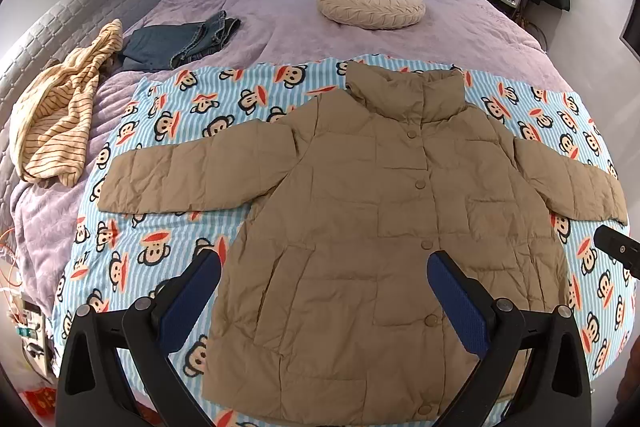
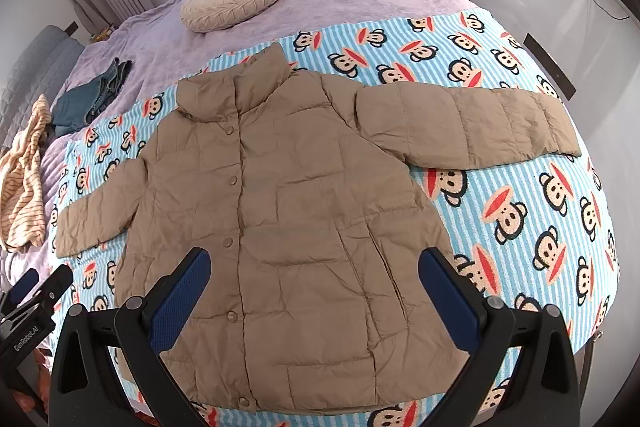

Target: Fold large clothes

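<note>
Two grippers: both up over the hem end of the jacket, neither touching fabric yet.
Left gripper (image 1: 324, 291): jaws spread wide, pinching nothing, hung above the lower left part of the jacket front.
Right gripper (image 2: 314, 291): same deal, jaws wide apart and empty, parked above the lower right part.
Jacket (image 1: 360, 219): tan puffer, laid flat and face up on the monkey-print blanket (image 1: 168, 251), snaps done up down the middle, not folded at all.
Long axis: ran straight away from both grippers, hem nearest, stand-up collar (image 1: 404, 91) at the far end.
Left sleeve (image 1: 192, 179): stuck out sideways to the left, well clear of the body panel, cuff resting on the blanket.
Right sleeve (image 2: 472, 123): stuck out to the right and a bit further up the bed, also flat.
Nearer side: looked pretty even, each gripper closest to the sleeve on its own side, so probably a sleeve each, folded inward across the chest.
Reach needed: forward and outward from the hem, since both cuffs lay away from where the jaws hung.
Other stuff: striped yellow garment (image 1: 60, 115) and folded jeans (image 1: 180, 43) off to the left on the purple bedspread (image 1: 280, 23), round cream cushion (image 1: 370, 1) beyond the collar, all well apart from the jacket.
Progress: basically at the start, guessing.
</note>
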`<state>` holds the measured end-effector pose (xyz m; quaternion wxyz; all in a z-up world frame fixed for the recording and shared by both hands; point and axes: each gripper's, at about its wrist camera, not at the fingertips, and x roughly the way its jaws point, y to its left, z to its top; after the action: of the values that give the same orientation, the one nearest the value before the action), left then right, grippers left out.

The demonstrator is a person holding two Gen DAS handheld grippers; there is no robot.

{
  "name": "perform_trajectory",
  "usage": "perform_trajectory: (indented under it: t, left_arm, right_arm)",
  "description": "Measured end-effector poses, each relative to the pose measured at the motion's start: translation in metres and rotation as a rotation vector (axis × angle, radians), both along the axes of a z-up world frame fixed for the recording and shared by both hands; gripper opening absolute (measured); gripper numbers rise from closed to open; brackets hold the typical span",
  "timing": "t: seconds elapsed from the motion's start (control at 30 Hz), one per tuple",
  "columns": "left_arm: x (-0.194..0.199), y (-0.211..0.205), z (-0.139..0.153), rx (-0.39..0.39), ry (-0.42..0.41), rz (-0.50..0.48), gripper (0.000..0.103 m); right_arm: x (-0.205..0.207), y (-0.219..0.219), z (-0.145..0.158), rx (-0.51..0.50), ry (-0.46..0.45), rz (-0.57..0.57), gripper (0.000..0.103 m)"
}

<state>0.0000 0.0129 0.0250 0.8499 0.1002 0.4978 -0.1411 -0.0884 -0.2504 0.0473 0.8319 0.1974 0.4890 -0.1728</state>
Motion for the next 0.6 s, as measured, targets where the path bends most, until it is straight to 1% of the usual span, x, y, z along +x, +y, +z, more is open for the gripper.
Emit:
perform_trajectory:
  t: [0.6]
  left_arm:
    - [0.0015,0.0028,0.0005,0.003,-0.002,0.006,0.103]
  right_arm:
    - [0.0010,0.0004,0.0003,0.003,0.000,-0.002,0.103]
